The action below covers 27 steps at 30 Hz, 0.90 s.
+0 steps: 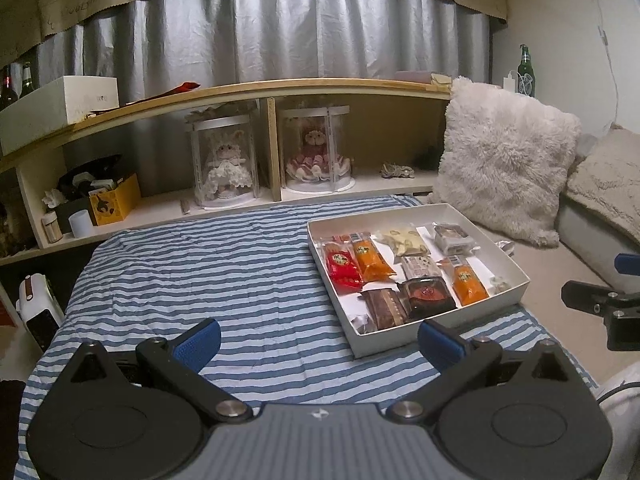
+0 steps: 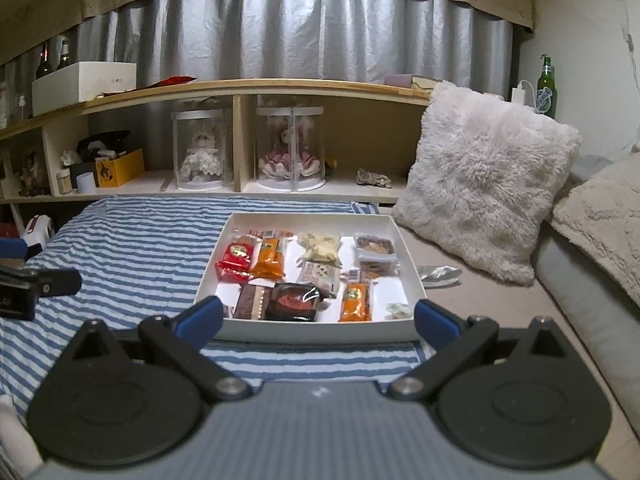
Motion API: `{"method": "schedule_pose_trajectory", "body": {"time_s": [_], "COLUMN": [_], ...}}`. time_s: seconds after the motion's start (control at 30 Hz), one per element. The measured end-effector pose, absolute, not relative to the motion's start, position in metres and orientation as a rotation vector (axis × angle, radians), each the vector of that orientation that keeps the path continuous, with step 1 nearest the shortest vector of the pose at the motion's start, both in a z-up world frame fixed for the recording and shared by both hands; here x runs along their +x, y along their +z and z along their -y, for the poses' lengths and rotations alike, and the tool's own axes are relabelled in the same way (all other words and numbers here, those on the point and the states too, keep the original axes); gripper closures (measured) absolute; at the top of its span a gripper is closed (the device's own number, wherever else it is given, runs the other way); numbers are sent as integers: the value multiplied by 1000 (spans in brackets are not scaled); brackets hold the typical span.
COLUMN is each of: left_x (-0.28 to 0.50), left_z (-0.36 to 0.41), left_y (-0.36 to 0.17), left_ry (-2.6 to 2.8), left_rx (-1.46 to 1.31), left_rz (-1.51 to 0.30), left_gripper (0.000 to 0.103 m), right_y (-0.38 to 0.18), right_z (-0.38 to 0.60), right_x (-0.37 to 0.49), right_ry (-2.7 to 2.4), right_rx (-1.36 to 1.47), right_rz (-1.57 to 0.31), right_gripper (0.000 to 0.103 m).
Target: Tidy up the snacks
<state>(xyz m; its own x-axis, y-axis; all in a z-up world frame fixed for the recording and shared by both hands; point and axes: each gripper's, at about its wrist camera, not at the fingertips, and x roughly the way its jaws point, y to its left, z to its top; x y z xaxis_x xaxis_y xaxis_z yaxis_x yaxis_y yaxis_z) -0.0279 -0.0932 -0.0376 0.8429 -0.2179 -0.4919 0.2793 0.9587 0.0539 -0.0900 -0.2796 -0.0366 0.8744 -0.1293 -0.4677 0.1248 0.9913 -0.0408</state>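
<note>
Left tool [image 1: 318,344]: hovering over the striped sheet [image 1: 200,272], its blue-tipped fingers spread wide and holding nothing; the white box is lying ahead of it and to its right.
Right tool [image 2: 318,322]: hanging just in front of the near wall of the white box, fingers spread wide apart and empty.
White box [image 2: 312,330]: sitting on the bed, partly on the striped sheet and partly on the plain beige bedding, open-topped, with the snacks lying flat inside.
Far left of box: a red packet [image 2: 236,260] and an orange packet [image 2: 269,259] are lying side by side, touching.
Far right of box: a pale packet [image 2: 320,246] and a clear tray pack [image 2: 375,249] are resting near the back wall.
Near row: a brown bar [image 2: 250,301], a dark pack [image 2: 295,300] and a second orange packet [image 2: 355,300] are lining up along the front wall.
Beside box: a silver wrapper [image 2: 438,274] is lying on the bedding to the right.
Background: a fluffy pillow [image 2: 484,184] is leaning behind the box; a shelf [image 2: 256,86] is carrying two encased dolls.
</note>
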Motion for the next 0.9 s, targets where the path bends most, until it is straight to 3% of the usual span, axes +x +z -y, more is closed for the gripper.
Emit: {"method": "schedule_pose_trajectory", "body": {"time_s": [0.9], "left_x": [-31], "left_z": [95], "left_y": [-39], "left_ry": [-255], "left_rx": [123], "left_rz": [-507], "left_gripper": [0], "right_y": [-40], "right_z": [279], "right_x": [-93], "right_ry": [-140], "right_rx": [29], "right_rz": [-493], "right_gripper": [1]}}
